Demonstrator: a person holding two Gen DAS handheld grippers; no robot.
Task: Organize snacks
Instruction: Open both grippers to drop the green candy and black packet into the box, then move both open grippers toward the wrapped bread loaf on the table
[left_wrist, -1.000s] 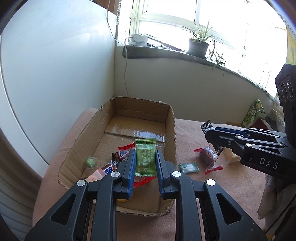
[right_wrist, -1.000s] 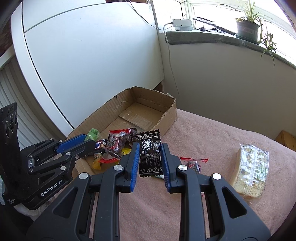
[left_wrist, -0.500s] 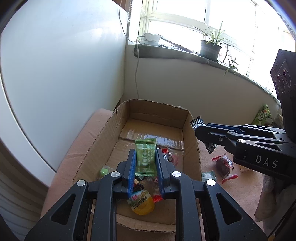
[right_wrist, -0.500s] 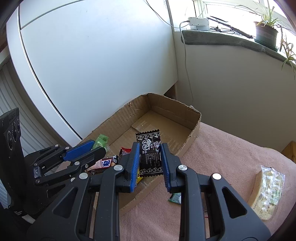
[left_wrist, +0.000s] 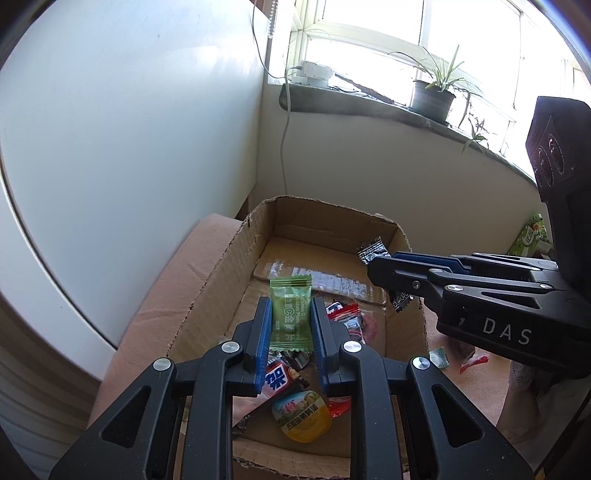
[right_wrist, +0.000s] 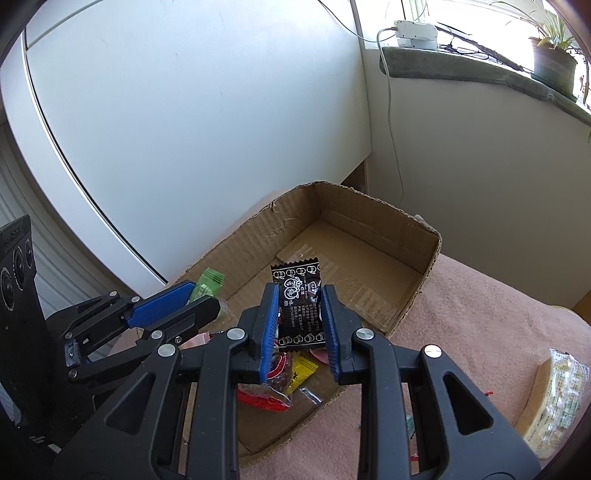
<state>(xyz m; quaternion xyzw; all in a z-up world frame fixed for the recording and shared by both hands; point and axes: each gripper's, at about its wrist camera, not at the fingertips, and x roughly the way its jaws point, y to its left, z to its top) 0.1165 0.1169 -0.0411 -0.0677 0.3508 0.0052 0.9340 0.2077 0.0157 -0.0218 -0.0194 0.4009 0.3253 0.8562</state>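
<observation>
The left gripper (left_wrist: 290, 325) grips a green foil candy sachet (left_wrist: 289, 314) and the right gripper (right_wrist: 300, 325) a black printed snack packet (right_wrist: 298, 302), both poised above the open brown cardboard box (right_wrist: 430, 266), presumably for release among collected snacks.

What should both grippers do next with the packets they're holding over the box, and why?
Probably open both and let the packets drop. The left gripper pinches the green packet and the right gripper the black packet; both hang over the inside of the cardboard box, where other snacks already lie, so nothing more seems needed first.
</observation>
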